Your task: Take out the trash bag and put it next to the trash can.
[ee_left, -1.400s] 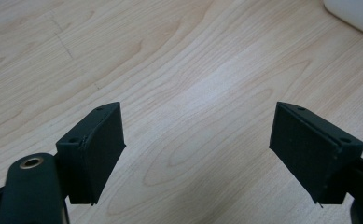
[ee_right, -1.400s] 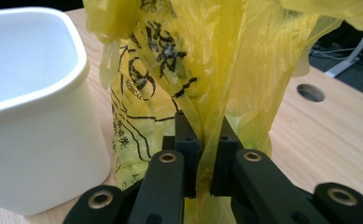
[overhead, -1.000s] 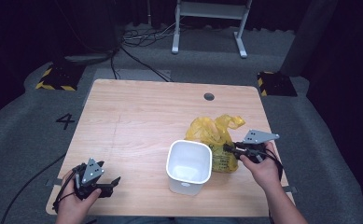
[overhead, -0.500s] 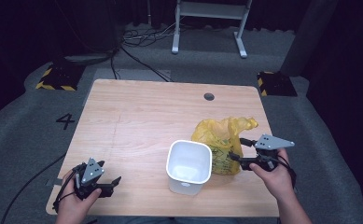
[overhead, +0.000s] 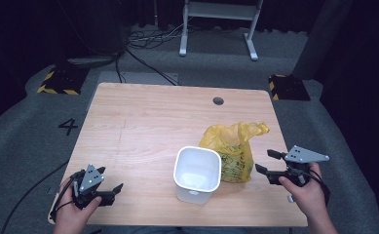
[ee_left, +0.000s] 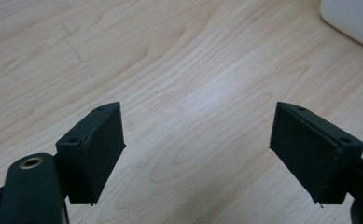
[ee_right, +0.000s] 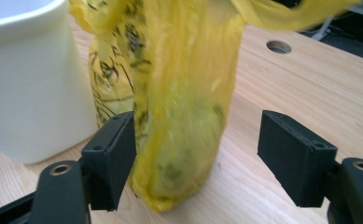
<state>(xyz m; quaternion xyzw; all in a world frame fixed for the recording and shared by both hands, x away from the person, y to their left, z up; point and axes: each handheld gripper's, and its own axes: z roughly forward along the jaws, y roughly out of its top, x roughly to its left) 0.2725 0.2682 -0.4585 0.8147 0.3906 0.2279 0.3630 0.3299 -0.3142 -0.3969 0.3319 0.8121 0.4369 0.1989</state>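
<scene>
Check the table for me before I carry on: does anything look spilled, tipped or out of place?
Nothing stands out: the white bin stands upright, the yellow bag slumps beside it unspilled, and the right gripper has just opened, empty.

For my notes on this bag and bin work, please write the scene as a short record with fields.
surface: wooden table
bin: white bin, upright, open top
bag: yellow bag, standing directly right of the bin
left hand-held gripper: open over bare wood, holding nothing
right hand-held gripper: jaws have just been opening; apart from the bag, nothing pressed
table hole: far side
</scene>
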